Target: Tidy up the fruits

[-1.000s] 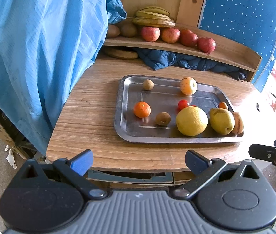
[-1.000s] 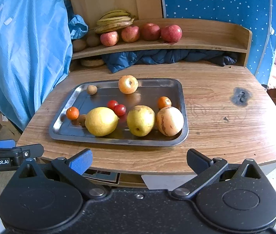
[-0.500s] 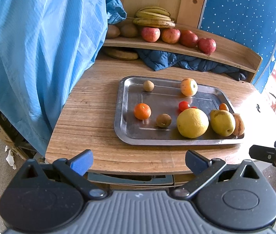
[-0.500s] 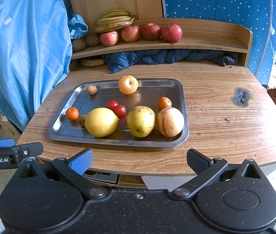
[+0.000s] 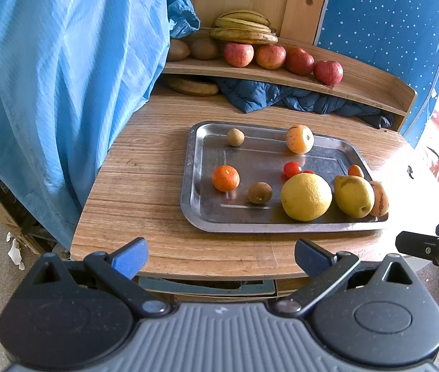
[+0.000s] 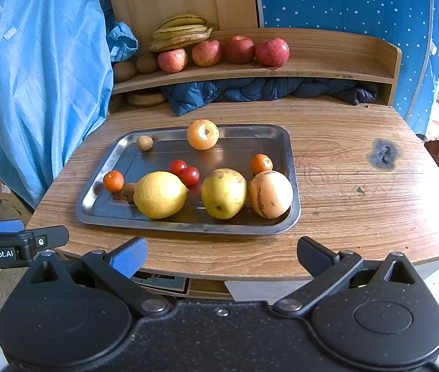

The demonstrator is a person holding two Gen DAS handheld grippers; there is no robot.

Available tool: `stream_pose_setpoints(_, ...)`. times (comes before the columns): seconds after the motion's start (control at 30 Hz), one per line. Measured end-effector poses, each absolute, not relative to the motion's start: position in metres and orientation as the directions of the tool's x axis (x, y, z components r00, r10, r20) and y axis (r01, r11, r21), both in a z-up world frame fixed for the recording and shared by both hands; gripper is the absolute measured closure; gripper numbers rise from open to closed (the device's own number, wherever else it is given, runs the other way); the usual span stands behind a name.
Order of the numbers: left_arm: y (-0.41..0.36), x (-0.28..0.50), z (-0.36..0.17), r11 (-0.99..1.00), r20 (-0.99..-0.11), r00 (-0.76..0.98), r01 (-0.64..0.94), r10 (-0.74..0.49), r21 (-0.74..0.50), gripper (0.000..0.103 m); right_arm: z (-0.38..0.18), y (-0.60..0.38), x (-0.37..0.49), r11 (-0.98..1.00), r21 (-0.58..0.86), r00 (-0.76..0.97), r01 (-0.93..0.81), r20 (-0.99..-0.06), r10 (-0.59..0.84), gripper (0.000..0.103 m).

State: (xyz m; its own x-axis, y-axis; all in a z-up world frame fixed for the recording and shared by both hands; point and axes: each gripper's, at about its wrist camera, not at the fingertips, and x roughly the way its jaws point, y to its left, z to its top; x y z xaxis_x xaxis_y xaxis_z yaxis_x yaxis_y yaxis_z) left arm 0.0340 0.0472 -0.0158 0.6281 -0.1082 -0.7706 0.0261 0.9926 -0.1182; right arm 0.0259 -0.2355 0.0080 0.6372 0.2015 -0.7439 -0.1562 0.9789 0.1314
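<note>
Left wrist view: left gripper hangs short of the table edge, fingers spread wide, nothing betw. them. Vs. a second ago the view has crept very slightly fwd/down; no fruit has shifted, so no change to the sorting. Tray holds small brown fruit at far left, peach-like fruit far middle, mandarin, second brown fruit, big yellow citrus, pear. Citrus hides most of one cherry tomato; striped fruit at tray's right end half-hidden behind pear. Right wrist view: right gripper likewise wide apart, empty, off the near edge; framing approx. as before. Both cherry tomatoes show here, touching; striped fruit and second mandarin sit just beside each other. Shelf carries apples, bananas, brown fruit at left partly behind blue cloth. Whether the tray is sorted or awaiting sorting: can't tell.
</note>
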Motion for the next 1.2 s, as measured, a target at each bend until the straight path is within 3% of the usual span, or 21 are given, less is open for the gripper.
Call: stream_pose_setpoints(1.2, 0.059, 0.011, -0.009, 0.996, -0.676, 0.732, 0.063, -0.091, -0.066, 0.001, 0.010, -0.235, 0.004, 0.972, 0.122, 0.703, -0.199, -0.673, 0.229, 0.001)
